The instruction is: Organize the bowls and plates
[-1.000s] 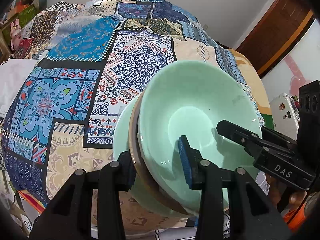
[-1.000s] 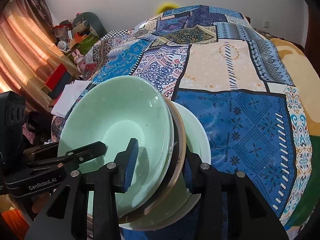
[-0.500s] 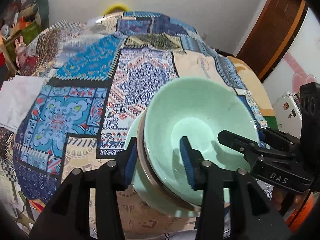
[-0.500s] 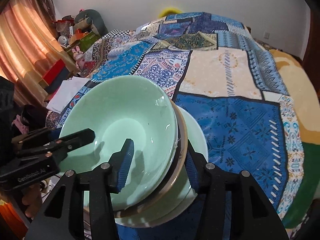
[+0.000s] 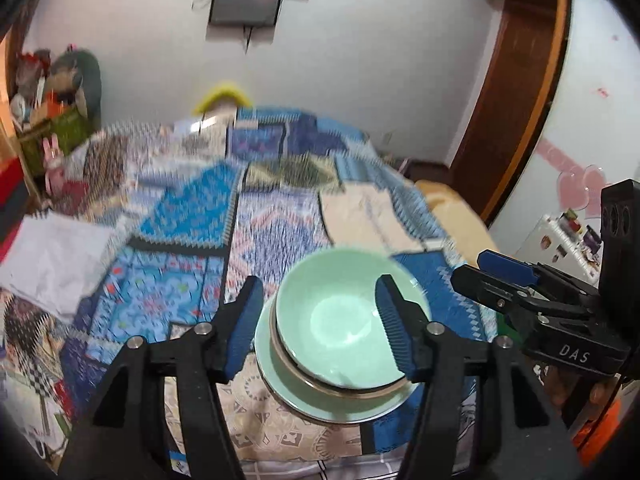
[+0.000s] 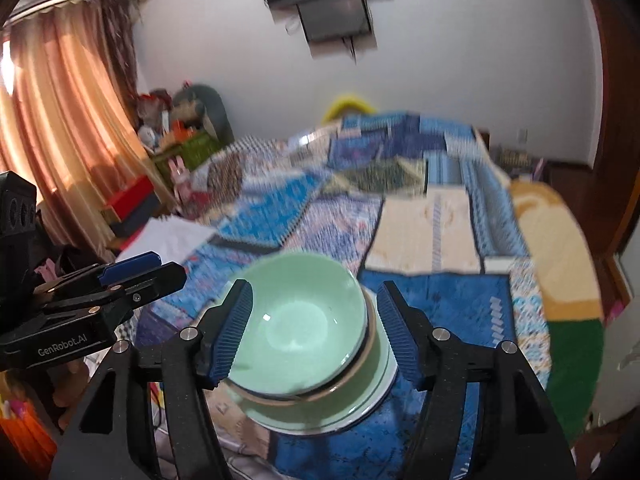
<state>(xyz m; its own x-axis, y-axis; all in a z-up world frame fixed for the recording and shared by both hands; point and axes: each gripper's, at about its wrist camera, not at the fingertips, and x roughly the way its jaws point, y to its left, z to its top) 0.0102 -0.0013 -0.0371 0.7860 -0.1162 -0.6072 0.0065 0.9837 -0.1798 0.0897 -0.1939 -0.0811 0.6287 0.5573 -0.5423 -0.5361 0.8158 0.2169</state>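
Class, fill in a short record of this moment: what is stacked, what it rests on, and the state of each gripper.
Stack top: pale green glazed bowl
Stack middle: brown-rimmed dish, mostly hidden
Stack base: pale green round plate
Resting on: patchwork blue patterned bedspread
Left gripper: open, holding nothing
Right gripper: open, holding nothing

Patchwork bedspread [image 5: 192,216] pattern motion-blurred

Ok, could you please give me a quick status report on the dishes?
Left hand-held gripper open, right hand-held gripper open. Green bowl stacked on plates, resting on the patterned bedspread. Nothing in the way.
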